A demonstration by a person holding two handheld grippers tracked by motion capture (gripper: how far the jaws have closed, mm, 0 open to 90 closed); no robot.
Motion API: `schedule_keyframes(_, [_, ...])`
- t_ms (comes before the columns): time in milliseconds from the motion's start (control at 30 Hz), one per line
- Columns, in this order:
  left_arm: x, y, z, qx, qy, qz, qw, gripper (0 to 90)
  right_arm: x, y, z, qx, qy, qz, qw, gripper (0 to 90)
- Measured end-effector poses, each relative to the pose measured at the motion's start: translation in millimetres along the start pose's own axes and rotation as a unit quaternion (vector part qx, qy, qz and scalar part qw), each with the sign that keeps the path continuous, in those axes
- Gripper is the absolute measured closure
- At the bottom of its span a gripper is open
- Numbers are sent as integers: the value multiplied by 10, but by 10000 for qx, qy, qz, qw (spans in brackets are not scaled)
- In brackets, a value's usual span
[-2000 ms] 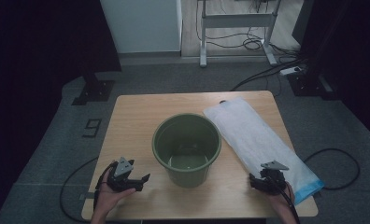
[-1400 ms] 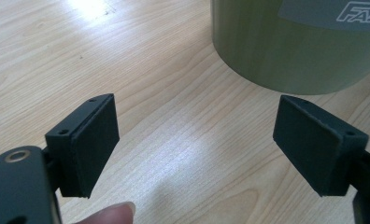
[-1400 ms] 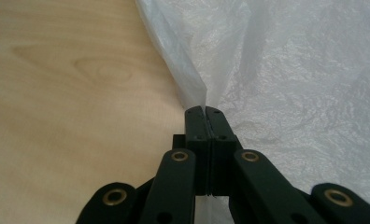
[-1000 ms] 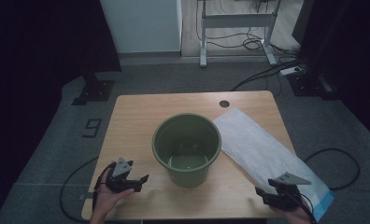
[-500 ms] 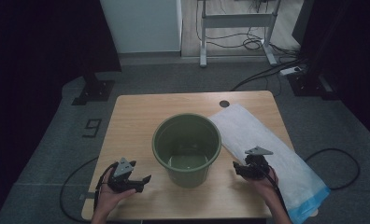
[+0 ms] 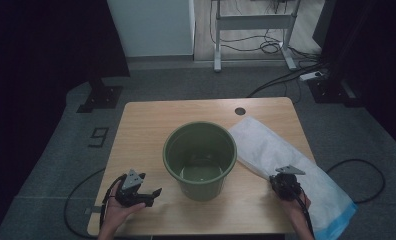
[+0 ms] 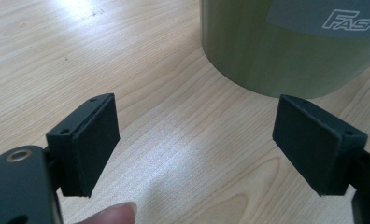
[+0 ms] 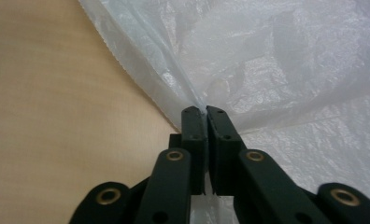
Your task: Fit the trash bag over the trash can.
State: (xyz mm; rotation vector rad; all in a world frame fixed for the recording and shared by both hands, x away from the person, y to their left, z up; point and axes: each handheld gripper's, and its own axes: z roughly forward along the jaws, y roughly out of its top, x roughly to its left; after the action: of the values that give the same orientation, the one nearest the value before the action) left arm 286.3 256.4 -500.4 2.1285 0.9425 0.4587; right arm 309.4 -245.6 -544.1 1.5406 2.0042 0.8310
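Fingers of right gripper (image 8: 205, 111) pinched on plastic bag (image 8: 286, 60) edge; left gripper (image 7: 197, 144) wide open, apparently empty, near bucket (image 7: 290, 46).

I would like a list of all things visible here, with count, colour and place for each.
bin: one, green, empty, upright at the table's middle.
bag: one, white plastic with a blue end, flat on the table right of the bin, its near end over the edge.
table: one, light wood, with a round hole near the far right corner.
left gripper: one, black, jaws open, near the bin's left, holding nothing.
right gripper: one, black, shut on the bag's edge.
hands: two, at the table's near edge.
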Motion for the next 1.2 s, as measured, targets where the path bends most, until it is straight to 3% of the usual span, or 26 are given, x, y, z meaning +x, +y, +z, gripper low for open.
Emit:
schedule_keyframes(200, [7, -3, -20, -41, -5, -41, 10000, 148, -77, -291, -309, 76, 299, -129, 9994, 846])
schedule_keyframes(333, [15, 1, -19, -58, -15, -64, 10000, 149, -93, -383, -425, 143, 523, -121, 9985, 659])
schedule_keyframes(433, [18, 4, -14, -55, -18, -68, 10000, 149, 0, -334, -455, 27, 611, -126, 9980, 452])
schedule_keyframes(500, [21, 4, -6, -47, -28, -66, 10000, 150, 109, -253, -459, -80, 619, -175, 9979, 379])
schedule_keyframes(633, [17, 5, 4, -35, -39, -53, 10000, 150, 266, -96, -395, -138, 619, -217, 9977, 342])
schedule_keyframes(733, [12, 5, -3, -52, -44, -55, 10000, 150, 398, 82, -140, -17, 527, -225, 9984, 307])
schedule_keyframes(933, [17, 1, -14, -56, -34, -45, 10000, 150, 425, 129, 130, 198, 334, -206, 9990, 305])
schedule_keyframes(967, [18, 1, -16, -55, -30, -45, 10000, 150, 428, 121, 138, 126, 312, -227, 9992, 321])
schedule_keyframes(1100, [20, 4, -39, -113, -3, -89, 9999, 152, 390, 100, 119, 4, 271, -186, 9995, 472])
schedule_keyframes(1200, [2, 48, -103, -172, -24, -195, 9997, 152, 308, 71, 96, -83, 250, -166, 9995, 638])
